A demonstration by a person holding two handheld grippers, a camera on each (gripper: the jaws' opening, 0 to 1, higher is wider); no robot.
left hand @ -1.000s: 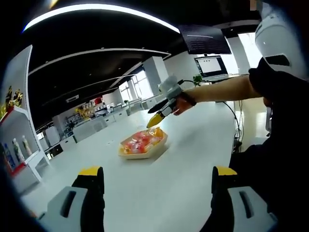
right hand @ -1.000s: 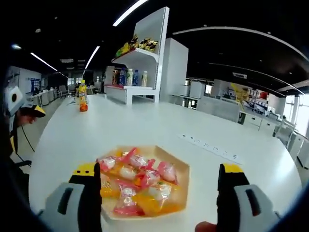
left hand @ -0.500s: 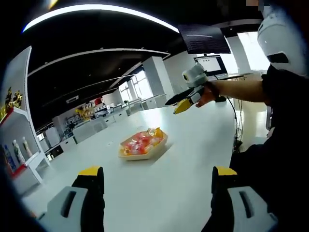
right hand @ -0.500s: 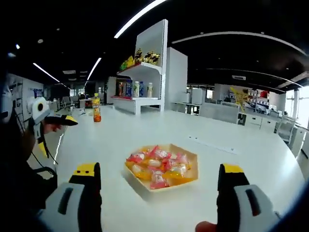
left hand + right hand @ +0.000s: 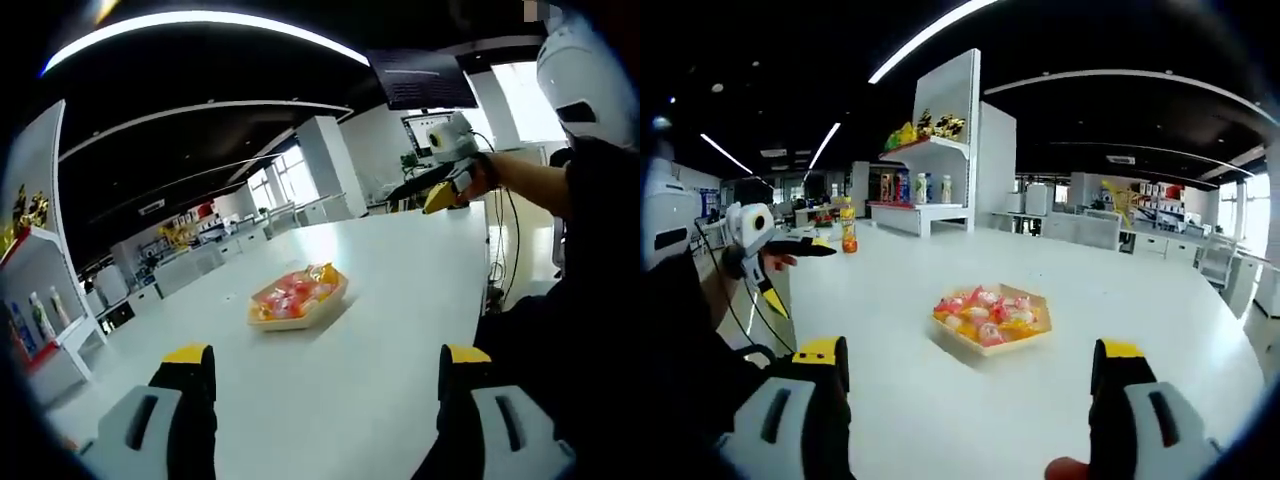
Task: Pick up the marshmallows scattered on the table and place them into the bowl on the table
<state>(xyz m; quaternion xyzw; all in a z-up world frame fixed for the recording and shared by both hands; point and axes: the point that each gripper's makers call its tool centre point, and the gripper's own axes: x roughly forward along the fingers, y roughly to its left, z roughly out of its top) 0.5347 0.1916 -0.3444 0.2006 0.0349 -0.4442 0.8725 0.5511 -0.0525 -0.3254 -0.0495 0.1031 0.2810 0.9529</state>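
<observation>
A shallow tan hexagonal bowl [image 5: 290, 321] [image 5: 971, 346] stands mid-table on the white table [image 5: 390, 290] [image 5: 930, 400]. Inside it lies a heap of pink, white and yellow wrapped marshmallows [image 5: 294, 291] [image 5: 991, 310]. My left gripper [image 5: 327, 360] is open and empty, well short of the bowl. My right gripper [image 5: 968, 352] is also open and empty, held back from the bowl. In the left gripper view, the right gripper [image 5: 440, 192] hangs high above the table's far right side. In the right gripper view, the left gripper [image 5: 792, 274] shows at the left with its jaws spread.
An orange drink bottle [image 5: 848, 238] stands at the table's far end. A white shelf unit [image 5: 930, 165] [image 5: 35, 300] with snacks and bottles rises behind it. A monitor [image 5: 432, 130] and cables sit by the far edge. The person's dark sleeve [image 5: 590, 260] fills the right side.
My right gripper has pulled back and up from just over the bowl, so the bowl looks smaller and farther in its view. The left gripper has held still.
</observation>
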